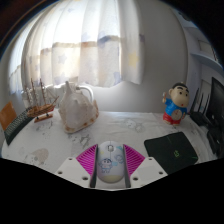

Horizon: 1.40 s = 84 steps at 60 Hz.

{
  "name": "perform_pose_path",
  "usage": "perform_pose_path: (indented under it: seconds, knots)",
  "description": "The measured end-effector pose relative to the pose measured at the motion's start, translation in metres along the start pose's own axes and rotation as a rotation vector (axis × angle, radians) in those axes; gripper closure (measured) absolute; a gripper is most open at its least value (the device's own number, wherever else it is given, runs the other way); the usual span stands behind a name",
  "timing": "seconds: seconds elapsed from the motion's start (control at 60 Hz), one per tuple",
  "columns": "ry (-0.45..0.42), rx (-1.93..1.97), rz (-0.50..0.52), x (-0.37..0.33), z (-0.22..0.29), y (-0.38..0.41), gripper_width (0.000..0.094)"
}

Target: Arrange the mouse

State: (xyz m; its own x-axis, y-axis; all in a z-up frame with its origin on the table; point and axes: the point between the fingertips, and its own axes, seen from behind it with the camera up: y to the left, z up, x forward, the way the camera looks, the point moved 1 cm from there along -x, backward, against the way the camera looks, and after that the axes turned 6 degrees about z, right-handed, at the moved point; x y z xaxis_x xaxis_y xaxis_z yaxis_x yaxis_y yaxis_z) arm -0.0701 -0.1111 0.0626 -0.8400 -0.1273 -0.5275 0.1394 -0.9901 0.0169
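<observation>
A white mouse (111, 158) with a small cartoon print lies lengthwise between my gripper's (111, 162) two fingers. Both pink pads (89, 159) press against its sides, so the gripper is shut on it. The mouse sits low over the white table (130, 128) near its front edge; I cannot tell whether it rests on the table or is lifted. A black mouse mat (178, 150) lies on the table just to the right of the fingers.
A white teapot-shaped object (74, 108) stands beyond the fingers to the left, with a model sailing ship (40, 100) further left. A cartoon boy figure (178, 104) stands at the back right beside a dark monitor (215, 105). White curtains (100, 40) hang behind.
</observation>
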Motion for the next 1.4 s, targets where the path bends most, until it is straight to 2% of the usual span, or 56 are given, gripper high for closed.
perform_pose_path:
  seconds: [0.117,0.217,0.3,0.367,0.533,0.6,0.683,0.733,0.917,1.1,1.233,1.4]
  knots:
    - [-0.044,0.062,-0.035,-0.022,0.045,-0.069,0.0551]
    - [-0.053,0.060,-0.095,-0.018,0.055,-0.150,0.0552]
    - [-0.040,0.063,-0.130,-0.001,0.036,-0.209,0.0552]
    - [0.019,0.057,-0.143,0.017,0.006,-0.243,0.0549]
    - [0.118,0.016,-0.121,0.041,-0.051,-0.262,0.0520]
    - [0.112,0.017,-0.117,0.038,-0.051,-0.261,0.0422]
    - [0.134,0.051,-0.127,0.023,-0.048,-0.256,0.0070]
    - [0.140,0.064,-0.124,0.005,-0.039,-0.246,0.0097]
    - [0.149,0.061,-0.108,-0.100,0.000,-0.194,0.0094]
    - [0.170,0.080,-0.088,-0.190,0.005,-0.150,0.0093]
    - [0.174,0.067,-0.099,-0.220,-0.002,-0.139,0.0092]
    - [0.186,0.046,-0.119,-0.223,-0.014,-0.139,0.0092]
